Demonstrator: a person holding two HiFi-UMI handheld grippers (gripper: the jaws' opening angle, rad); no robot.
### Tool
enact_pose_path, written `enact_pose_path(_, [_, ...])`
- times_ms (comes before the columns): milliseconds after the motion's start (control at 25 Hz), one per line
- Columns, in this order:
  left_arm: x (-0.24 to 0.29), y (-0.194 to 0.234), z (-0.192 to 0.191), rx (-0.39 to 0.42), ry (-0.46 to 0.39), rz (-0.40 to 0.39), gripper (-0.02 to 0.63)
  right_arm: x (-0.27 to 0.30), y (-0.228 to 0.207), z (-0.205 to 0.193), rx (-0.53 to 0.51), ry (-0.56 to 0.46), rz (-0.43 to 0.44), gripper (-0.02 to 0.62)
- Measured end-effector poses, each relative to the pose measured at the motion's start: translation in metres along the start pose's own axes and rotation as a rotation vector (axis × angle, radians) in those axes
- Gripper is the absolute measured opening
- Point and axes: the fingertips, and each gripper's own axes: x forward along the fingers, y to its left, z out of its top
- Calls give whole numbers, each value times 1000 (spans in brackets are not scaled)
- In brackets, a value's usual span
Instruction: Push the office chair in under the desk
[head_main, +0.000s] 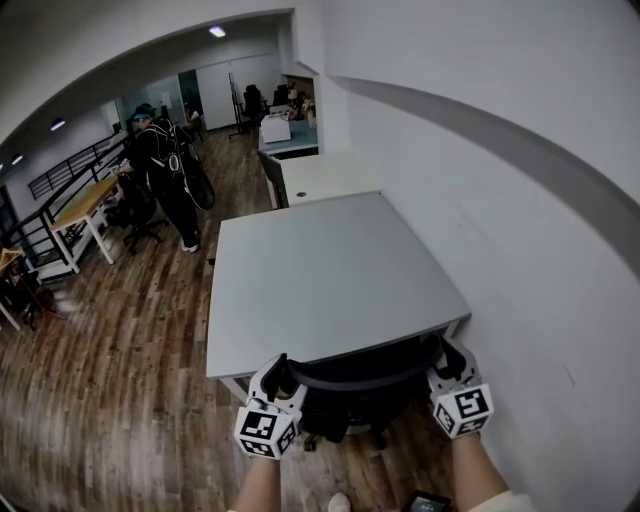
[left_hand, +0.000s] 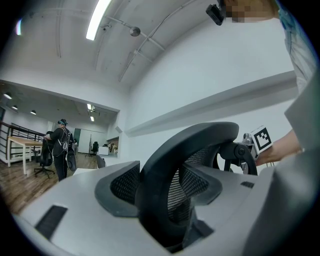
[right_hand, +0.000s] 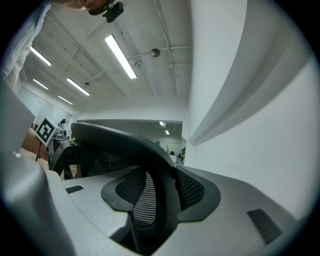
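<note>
The chair (head_main: 355, 385) stands at the bench's (head_main: 330, 280) 6 o'clock edge, its seat apparently under the top already and its back rim close to the edge. The left tool (head_main: 277, 378) is clamped on the rim's 9 o'clock end and the right tool (head_main: 447, 362) on its 3 o'clock end. An uneven shove could swivel the chair toward the wall (head_main: 520, 250) at 3 o'clock. Pushing too far could pinch both tools against the bench edge. The curved rim could also slip from either grip.
</note>
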Motion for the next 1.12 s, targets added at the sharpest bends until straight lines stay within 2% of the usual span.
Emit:
enact_pose_path(320, [11, 11, 3, 5, -3, -3, 239, 15, -3, 1, -5, 6, 0, 199])
enact_pose_path(1120, [53, 44, 2, 7, 5, 49, 239, 79, -20, -7, -26, 57, 74, 199])
